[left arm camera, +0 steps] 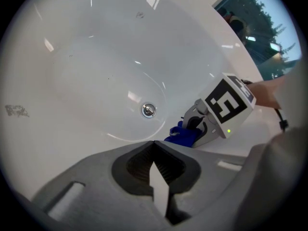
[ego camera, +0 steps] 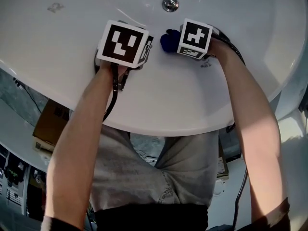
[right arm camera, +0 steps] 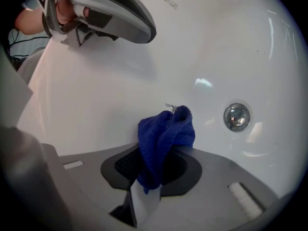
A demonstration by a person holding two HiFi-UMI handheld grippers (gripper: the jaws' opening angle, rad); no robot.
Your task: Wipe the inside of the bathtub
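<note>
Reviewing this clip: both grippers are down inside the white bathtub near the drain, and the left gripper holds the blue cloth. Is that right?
Not quite: the right gripper holds the blue cloth, as the right gripper view shows. The left gripper is shut on nothing. Both are inside the white bathtub near the drain.

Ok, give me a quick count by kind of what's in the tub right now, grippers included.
White bathtub: 1
Round chrome drain: 1
Dark blue terry cloth: 1
Grey two-jaw grippers: 2, the left gripper shut with nothing in it, the right gripper shut on the cloth
Total: 5
</note>
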